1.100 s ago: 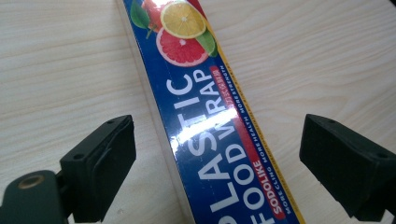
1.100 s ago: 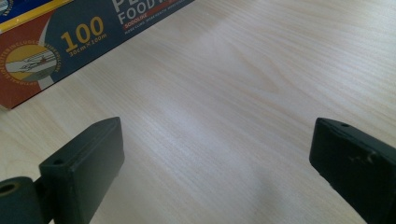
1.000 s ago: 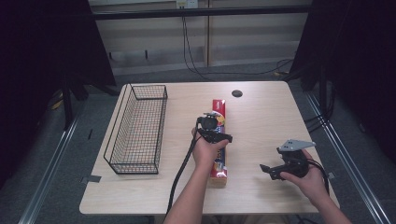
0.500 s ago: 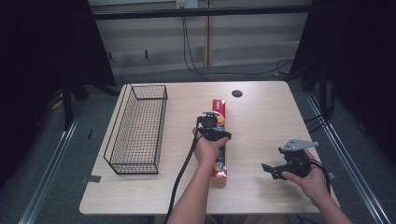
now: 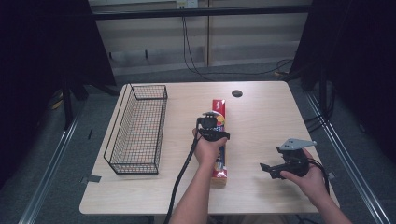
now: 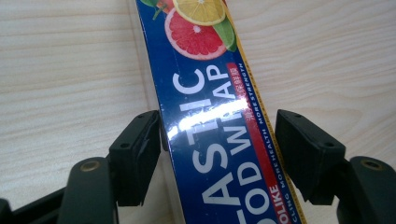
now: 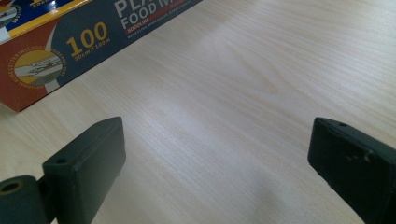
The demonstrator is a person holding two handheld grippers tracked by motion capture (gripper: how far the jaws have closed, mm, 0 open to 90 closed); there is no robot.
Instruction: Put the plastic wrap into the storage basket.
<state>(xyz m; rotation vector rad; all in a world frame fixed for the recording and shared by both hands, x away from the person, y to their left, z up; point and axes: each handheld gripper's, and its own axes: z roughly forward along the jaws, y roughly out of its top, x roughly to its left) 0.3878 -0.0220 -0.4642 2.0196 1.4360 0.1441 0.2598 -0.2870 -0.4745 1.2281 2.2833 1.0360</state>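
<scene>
The pale wooden surface [image 5: 261, 140] carries everything, largest first. The empty black wire basket [image 5: 137, 130] stands along its left side, a likely place for the box to go, though that is a guess from the layout. Nothing lies in it.

The long blue and red cardboard box of plastic food wrap [image 5: 219, 140] lies flat near the middle of the surface, well apart from the basket, its long axis running away from the person. It has not been lifted.

The left claw [image 6: 217, 154] is down over the box, its jaws spread to either side. In the left gripper view the left-hand jaw sits at or against the box edge, while the other stands just clear; whether the first truly touches is hard to tell. So the grasp is lined up but not closed.

The right claw [image 5: 273, 170] rests low on the surface to the right, jaws wide apart, holding nothing.

Closing, lifting and carrying are all left to do.
</scene>
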